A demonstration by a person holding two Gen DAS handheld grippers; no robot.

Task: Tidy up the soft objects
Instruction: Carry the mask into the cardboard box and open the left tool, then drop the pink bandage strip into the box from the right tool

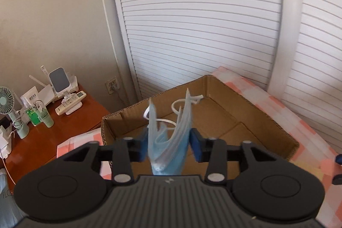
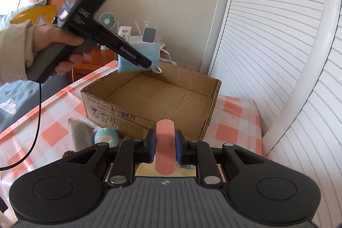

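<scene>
My left gripper (image 1: 169,145) is shut on a crumpled blue face mask (image 1: 168,138) with white ear loops, held above the open cardboard box (image 1: 252,104). In the right wrist view the left gripper (image 2: 147,63) holds the mask (image 2: 139,55) over the box's far left corner. My right gripper (image 2: 164,147) is shut on a flat pink sponge-like pad (image 2: 165,146), held just in front of the box's (image 2: 149,95) near wall. The box looks empty inside.
The box stands on a pink and white checked cloth (image 2: 233,121). A grey plush (image 2: 82,134) and a blue and white soft toy (image 2: 106,137) lie left of my right gripper. A wooden nightstand (image 1: 53,129) with a fan and remotes is at left. White louvred doors (image 1: 203,25) are behind.
</scene>
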